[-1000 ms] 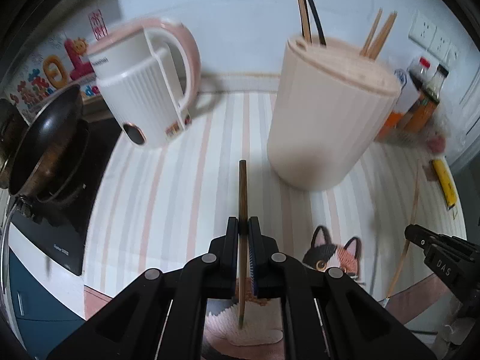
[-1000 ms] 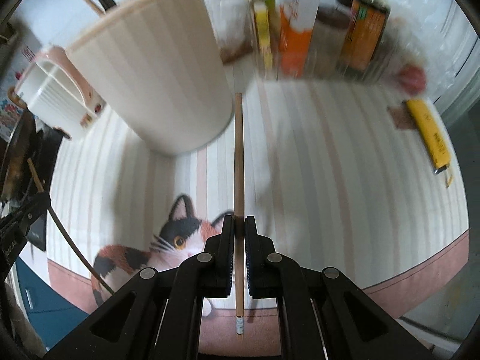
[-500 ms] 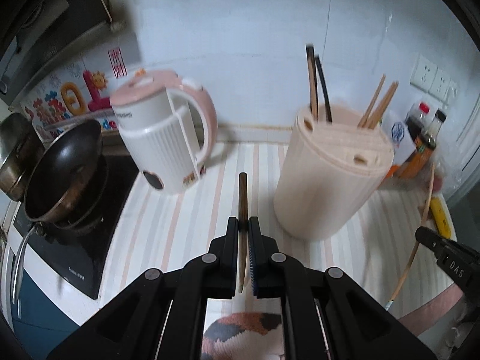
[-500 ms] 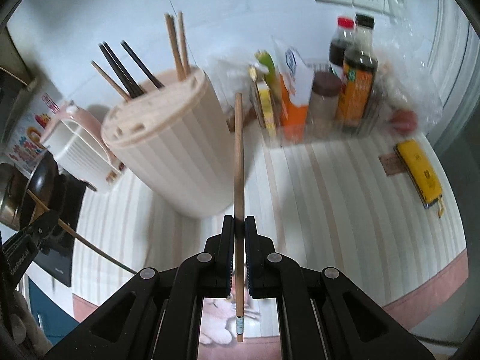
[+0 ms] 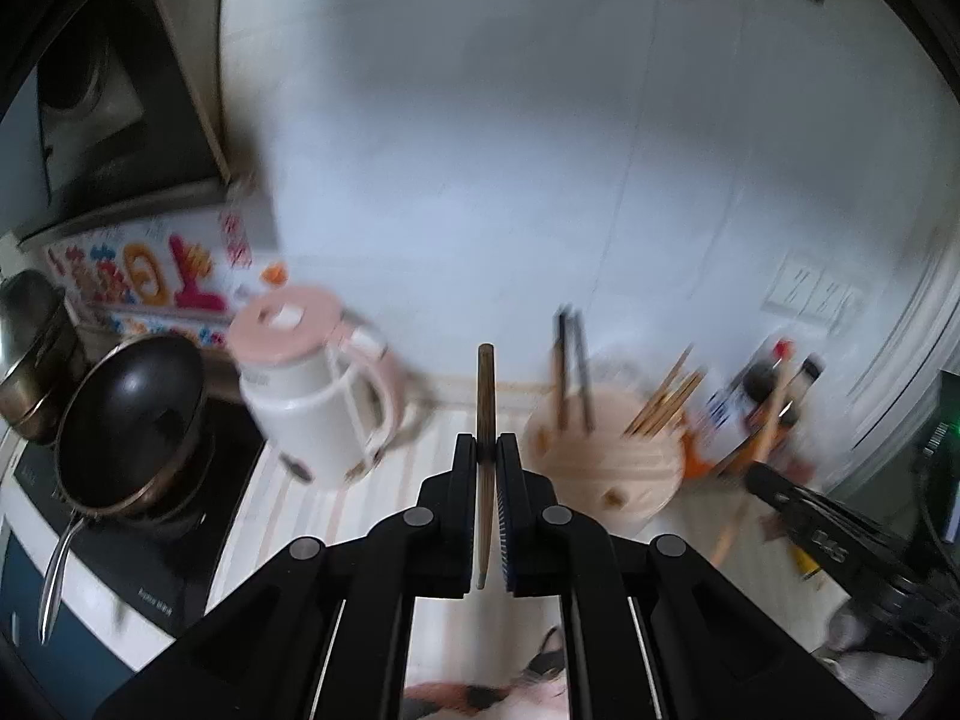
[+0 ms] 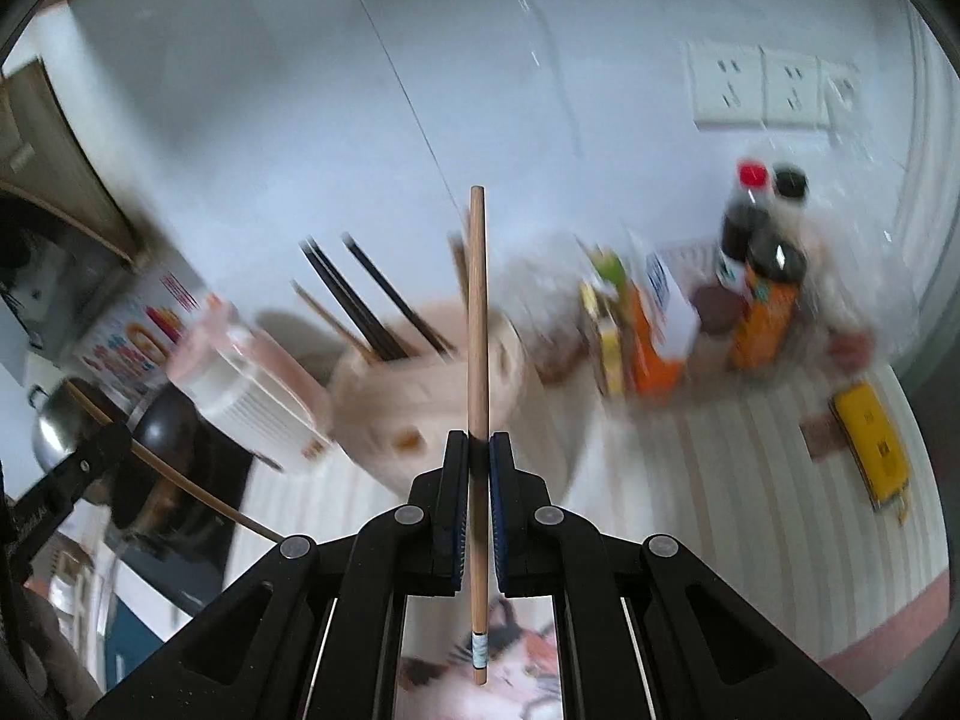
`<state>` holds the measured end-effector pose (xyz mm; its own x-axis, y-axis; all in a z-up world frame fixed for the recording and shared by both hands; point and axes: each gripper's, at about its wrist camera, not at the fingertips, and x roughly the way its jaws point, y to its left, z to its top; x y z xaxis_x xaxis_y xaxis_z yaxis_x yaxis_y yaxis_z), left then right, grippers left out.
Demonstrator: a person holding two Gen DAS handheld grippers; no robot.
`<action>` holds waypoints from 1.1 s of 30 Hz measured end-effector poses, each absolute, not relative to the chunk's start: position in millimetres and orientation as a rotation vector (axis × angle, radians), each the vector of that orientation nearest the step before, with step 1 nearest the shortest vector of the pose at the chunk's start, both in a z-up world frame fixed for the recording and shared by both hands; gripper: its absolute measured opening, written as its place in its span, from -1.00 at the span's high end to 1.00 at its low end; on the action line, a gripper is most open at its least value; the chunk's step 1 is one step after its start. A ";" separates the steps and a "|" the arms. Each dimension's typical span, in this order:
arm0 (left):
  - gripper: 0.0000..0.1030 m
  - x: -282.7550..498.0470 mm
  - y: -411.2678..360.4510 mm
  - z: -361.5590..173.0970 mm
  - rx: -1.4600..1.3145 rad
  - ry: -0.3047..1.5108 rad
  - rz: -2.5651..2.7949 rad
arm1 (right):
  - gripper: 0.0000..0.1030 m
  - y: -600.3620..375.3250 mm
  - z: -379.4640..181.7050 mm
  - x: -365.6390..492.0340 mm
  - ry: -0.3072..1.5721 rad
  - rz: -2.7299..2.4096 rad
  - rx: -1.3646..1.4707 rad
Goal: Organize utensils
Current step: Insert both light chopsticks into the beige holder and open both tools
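My left gripper (image 5: 486,447) is shut on a dark wooden chopstick (image 5: 485,390) that points up and forward. My right gripper (image 6: 478,444) is shut on a light wooden chopstick (image 6: 477,312), also pointing up. A beige ribbed utensil holder (image 5: 606,462) stands on the striped counter ahead of both, with black and wooden chopsticks (image 5: 573,360) sticking out of its lid slots; it also shows in the right wrist view (image 6: 414,408). Both grippers are raised well above the counter. The right gripper shows at the right of the left wrist view (image 5: 798,516).
A pink and white kettle (image 5: 312,396) stands left of the holder. A black pan (image 5: 132,414) sits on the stove at far left. Sauce bottles (image 6: 762,276) and boxes (image 6: 648,330) line the back right wall. A yellow object (image 6: 870,444) lies at right.
Both grippers have risen and tilted up, each still gripping its chopstick. The holder and kettle now look lower and farther away, and more wall is in view.
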<state>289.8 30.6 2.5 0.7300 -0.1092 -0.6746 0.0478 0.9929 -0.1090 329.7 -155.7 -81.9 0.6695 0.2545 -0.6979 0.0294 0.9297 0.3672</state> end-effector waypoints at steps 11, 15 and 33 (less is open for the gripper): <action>0.93 328.8 -3.4 65.2 -0.130 0.637 -0.164 | 0.87 -164.8 -5.4 407.0 0.680 0.184 0.391; 0.93 361.0 -13.9 59.1 -0.135 0.642 -0.166 | 0.87 -165.7 -6.3 438.1 0.659 0.185 0.395; 0.68 413.6 -21.8 -13.8 -0.089 0.866 -0.124 | 0.49 -164.3 -59.9 489.7 0.689 0.167 0.337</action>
<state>413.6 -21.8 -13.8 0.6417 -0.1447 -0.7532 0.0727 0.9891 -0.1281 489.7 -164.3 -59.9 0.7611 0.2610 -0.5939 -0.0405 0.9328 0.3580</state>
